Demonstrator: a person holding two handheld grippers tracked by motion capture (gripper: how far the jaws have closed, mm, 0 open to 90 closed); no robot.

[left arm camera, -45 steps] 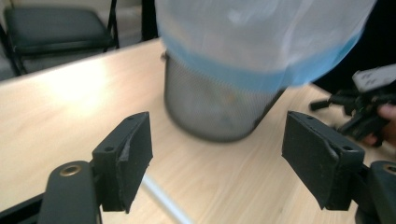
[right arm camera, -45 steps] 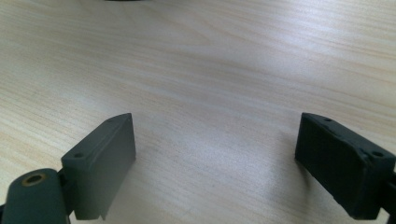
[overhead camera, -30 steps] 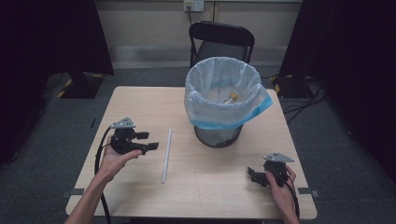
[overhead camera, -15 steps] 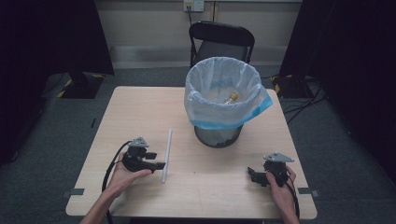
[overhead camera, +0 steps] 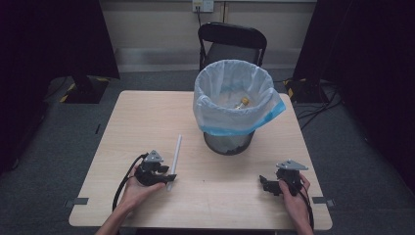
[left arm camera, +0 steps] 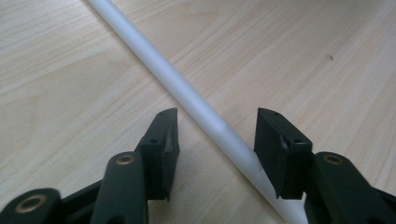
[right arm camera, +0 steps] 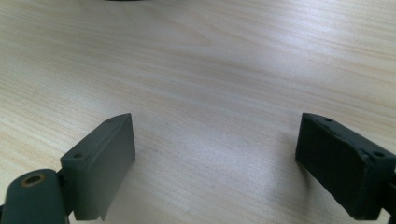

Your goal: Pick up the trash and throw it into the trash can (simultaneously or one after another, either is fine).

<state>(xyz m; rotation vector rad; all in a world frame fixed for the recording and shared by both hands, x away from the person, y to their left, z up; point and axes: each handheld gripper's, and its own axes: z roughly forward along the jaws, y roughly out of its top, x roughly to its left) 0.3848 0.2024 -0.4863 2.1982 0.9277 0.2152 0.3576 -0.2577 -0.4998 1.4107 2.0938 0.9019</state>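
A: Left gripper view: your left gripper (left arm camera: pixel 212 140) is down on the table (left arm camera: pixel 70 70), and its jaws have just been closing with the white tube (left arm camera: pixel 187 95) between them. One pad may be grazing it; I can't be sure.

B: And your right gripper (right arm camera: pixel 215 154)?

A: Spread wide, nothing between its jaws. Beyond the tube stands the lined mesh wastebasket (overhead camera: pixel 230 120), and behind the table a black chair (overhead camera: pixel 230 41).

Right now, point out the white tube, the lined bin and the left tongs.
white tube (left arm camera: pixel 187 93): left gripper view, middle of its shaft.
lined bin (overhead camera: pixel 230 142): high view, dark mesh wall below the bag.
left tongs (left arm camera: pixel 215 135): left gripper view, midway between the tips, jaws closing around the tube.
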